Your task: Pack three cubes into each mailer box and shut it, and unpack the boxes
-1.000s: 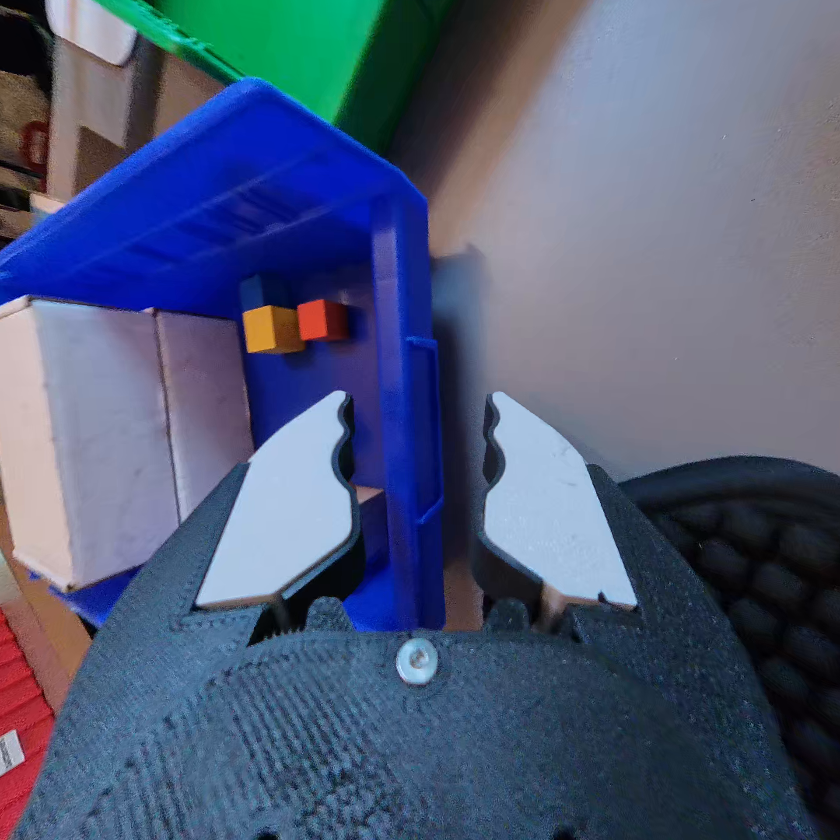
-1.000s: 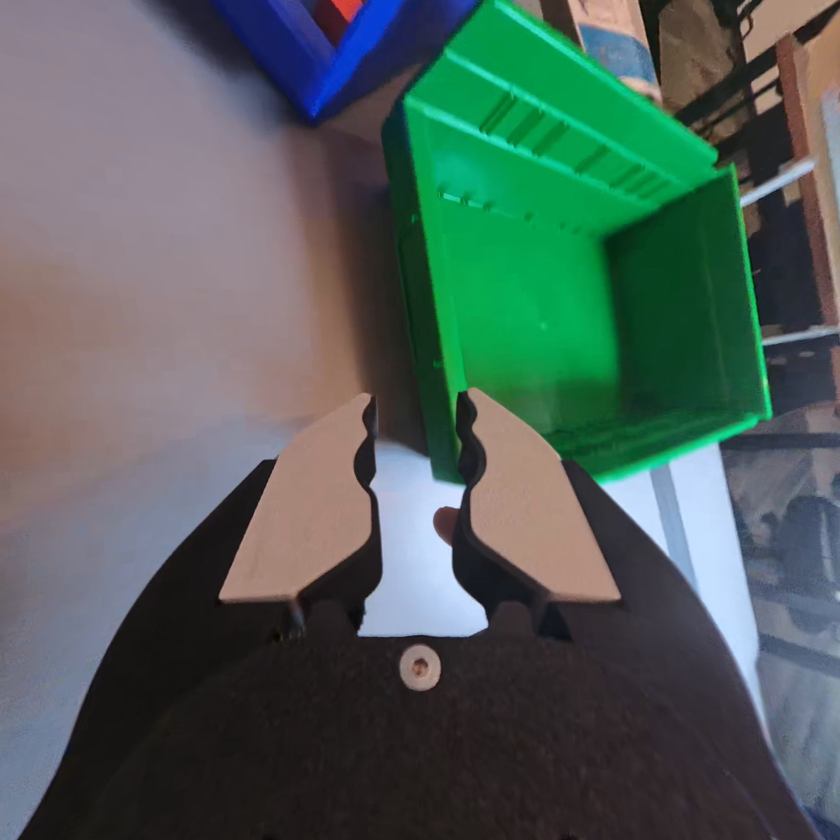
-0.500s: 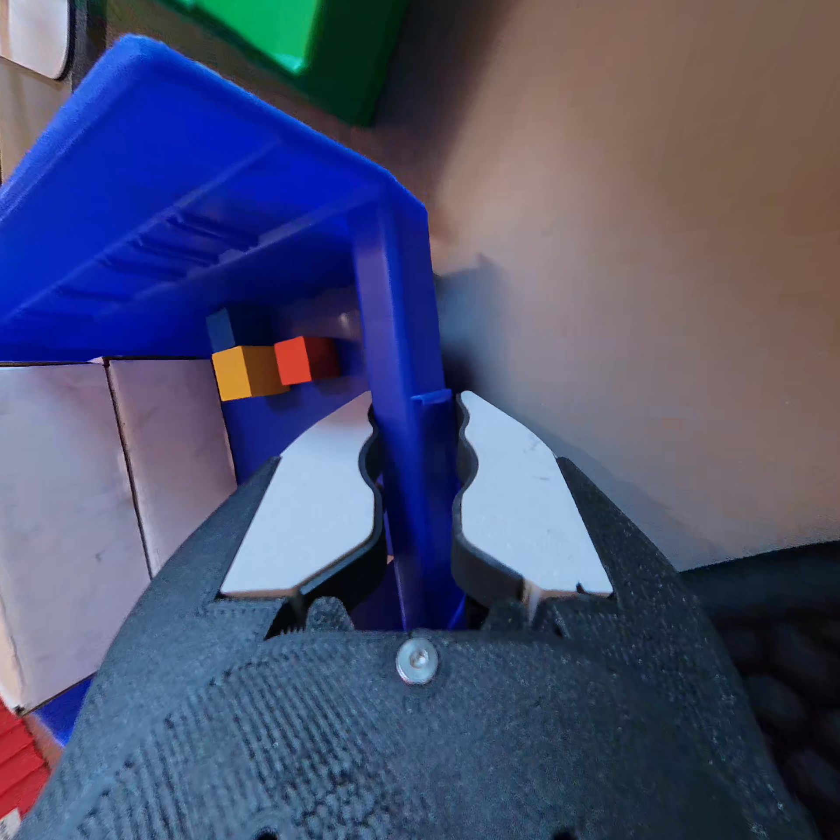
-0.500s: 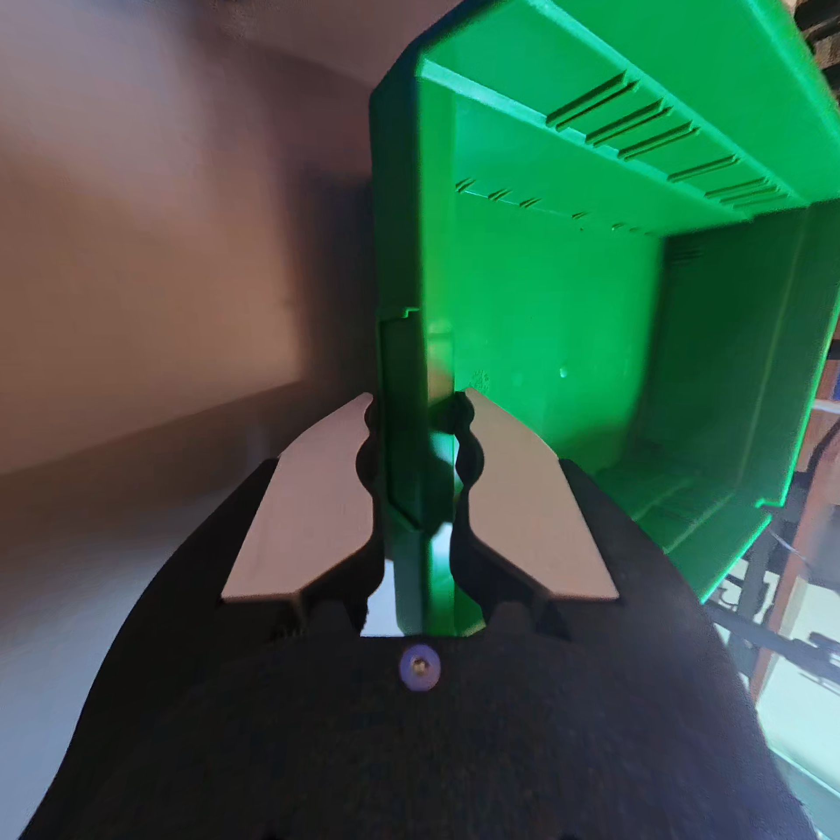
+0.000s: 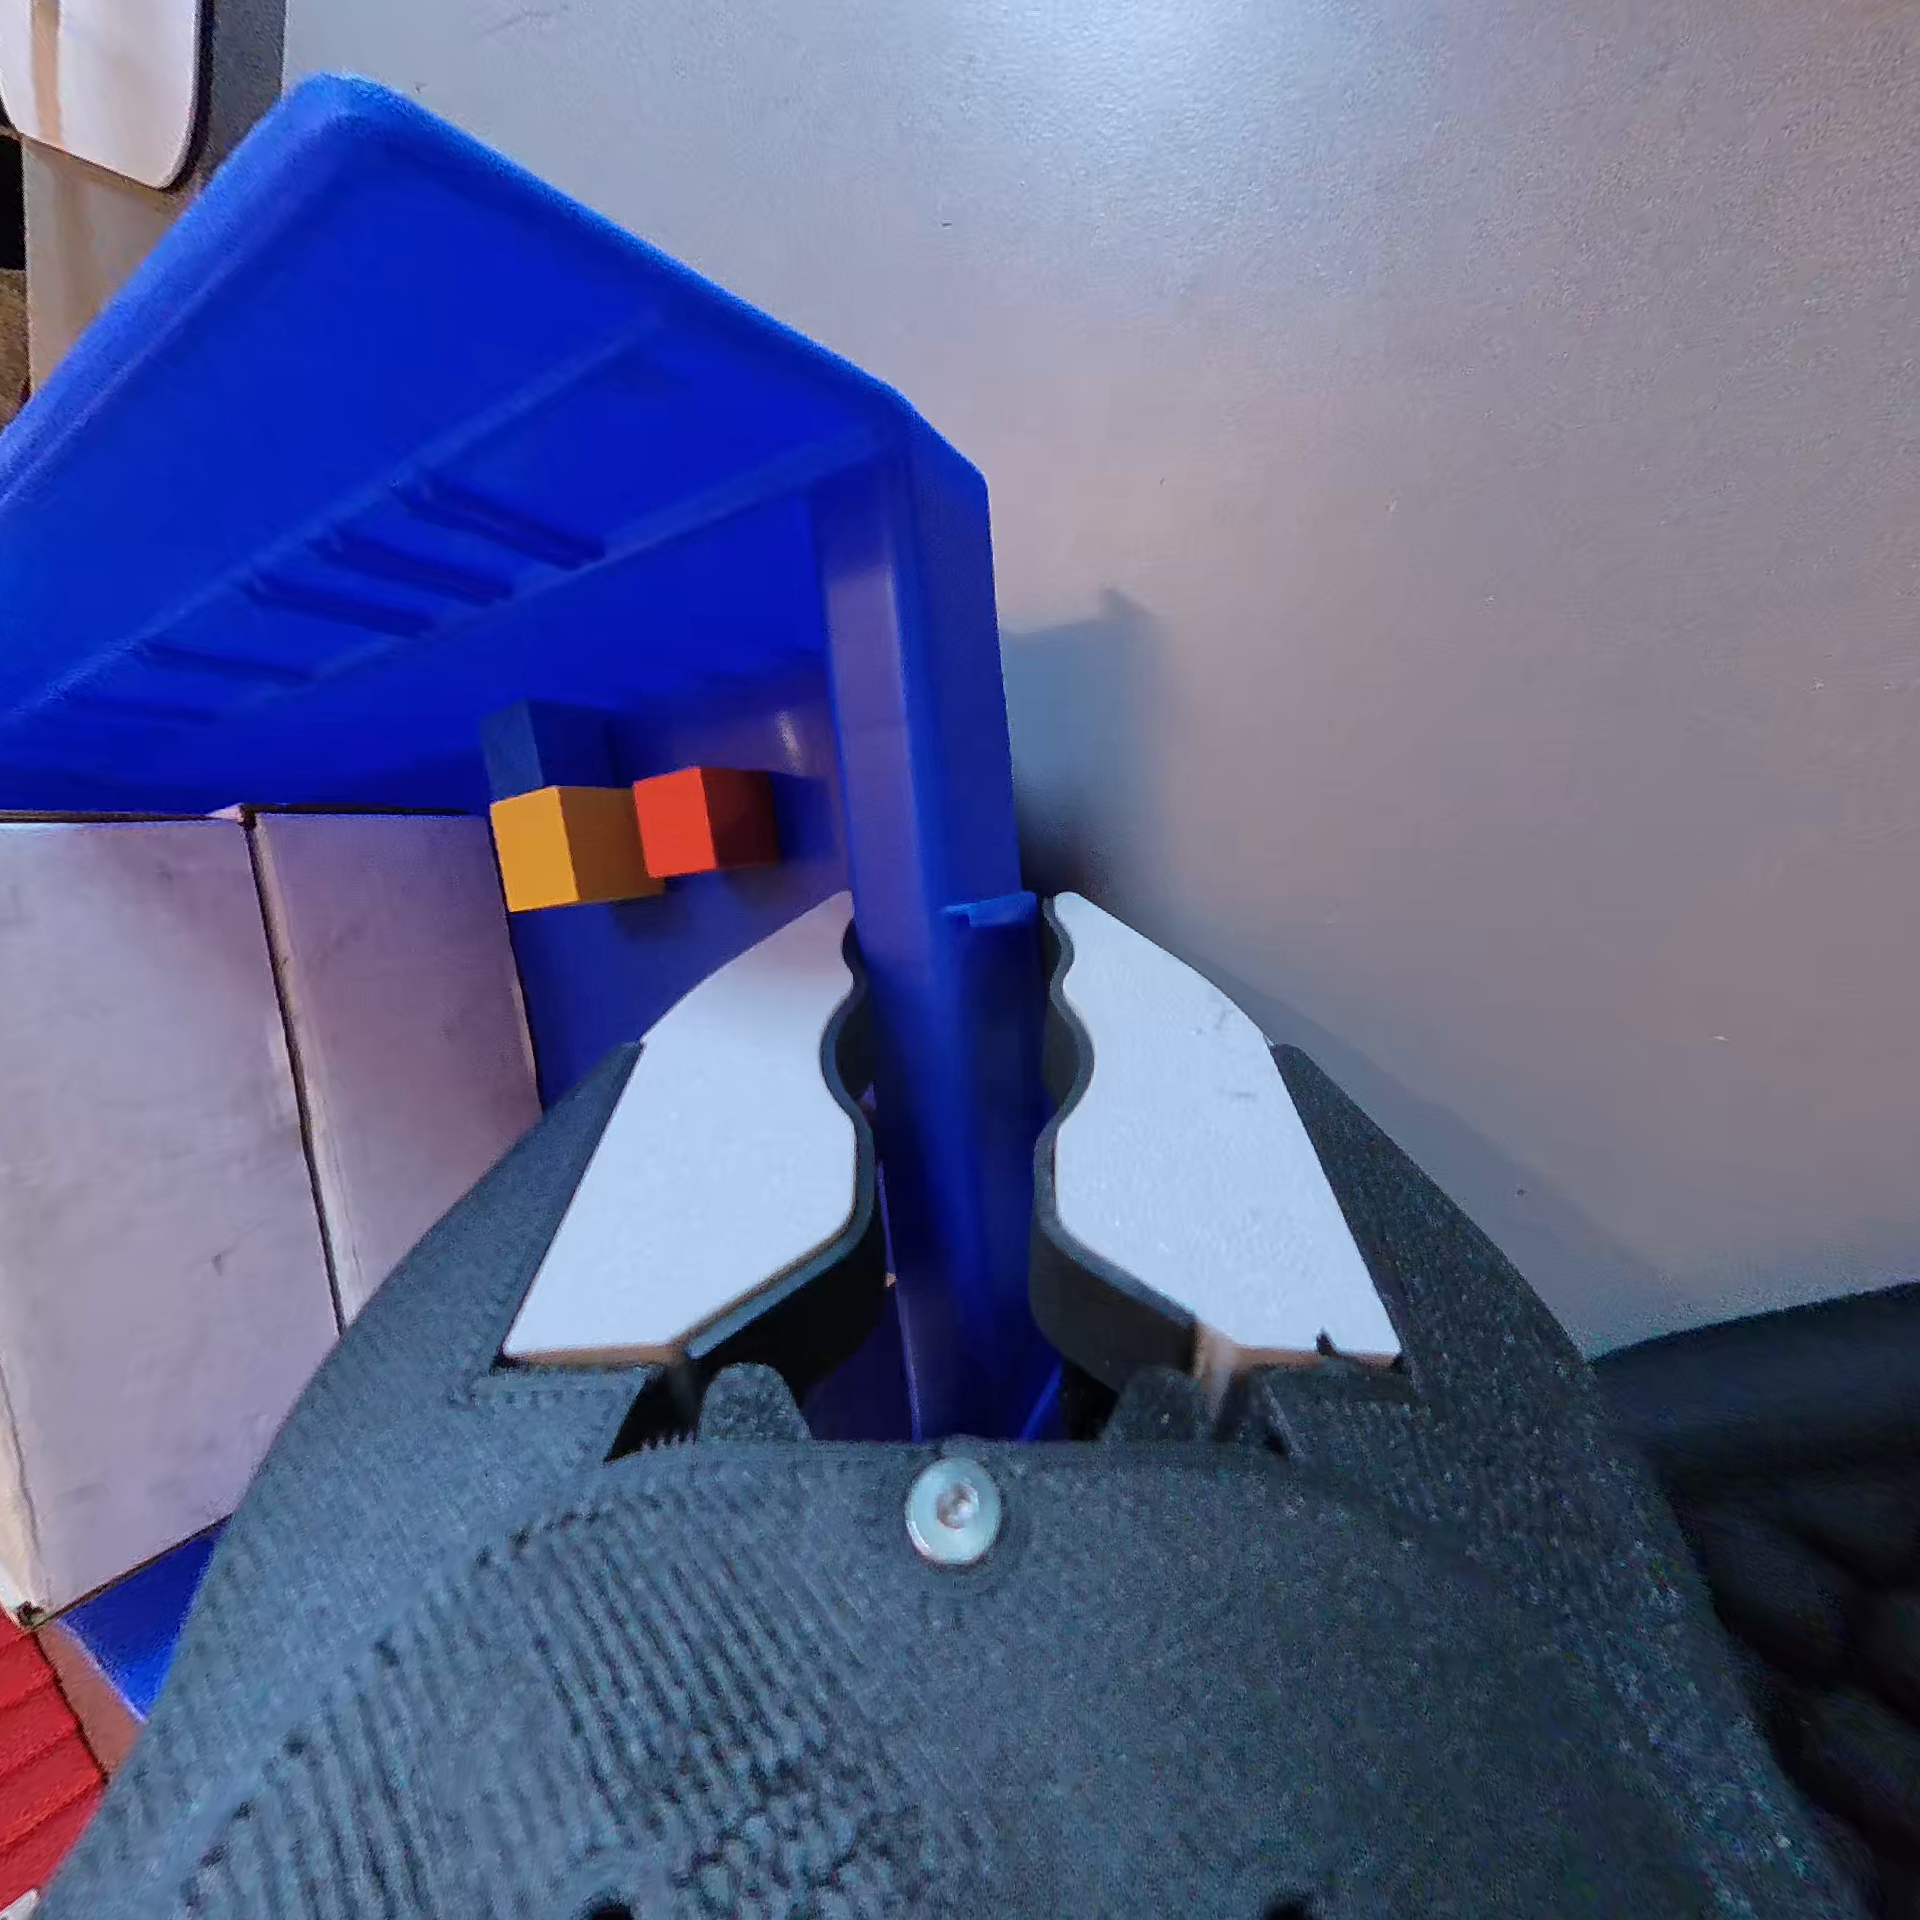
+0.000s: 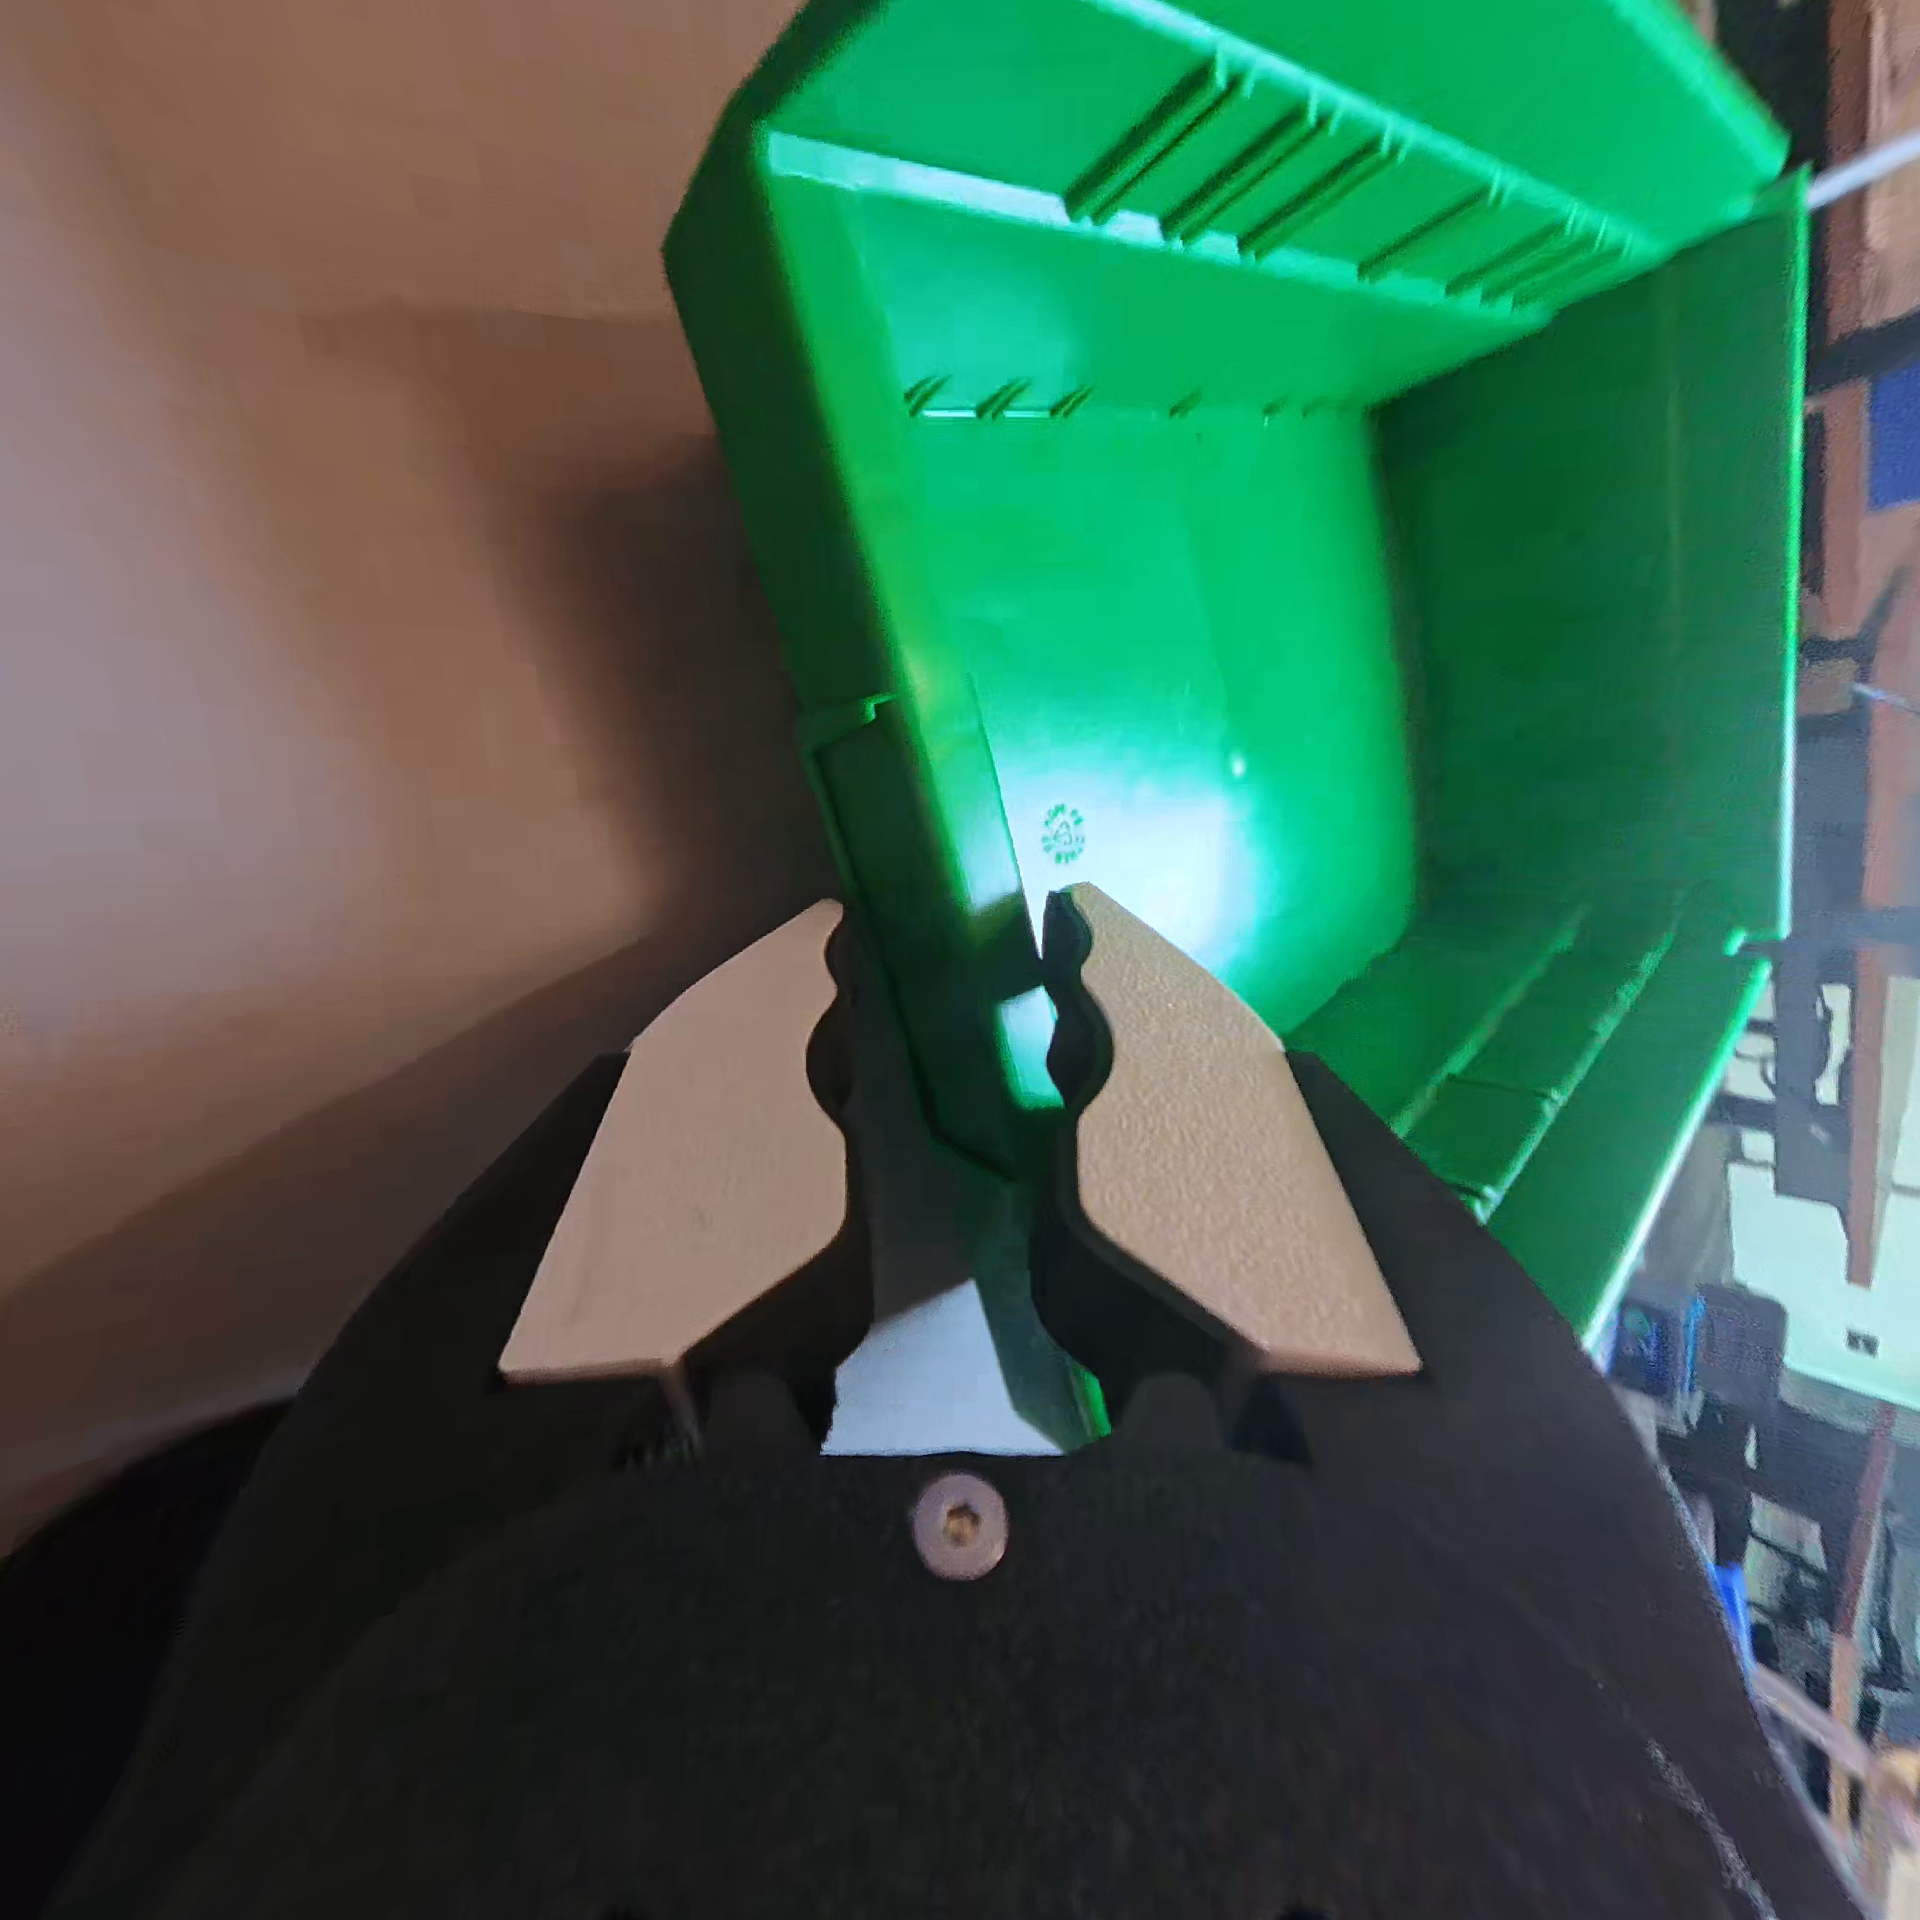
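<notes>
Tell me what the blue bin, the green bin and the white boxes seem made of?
Blue bin: likely moulded plastic, with smooth ribbed walls and a dull sheen. Green bin: the same kind, glossier, with a moulded stamp on its floor. White boxes: probably matte cardboard, with scuffed faces and sharp fold seams.

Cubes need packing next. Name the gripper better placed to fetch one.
Probably left. The left gripper clamps the blue bin's wall, beside the orange cube and red cube; the right gripper grips the green bin.

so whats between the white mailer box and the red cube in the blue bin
In the left wrist view, an orange cube sits between the white mailer box and the red cube, inside the blue bin.
</notes>
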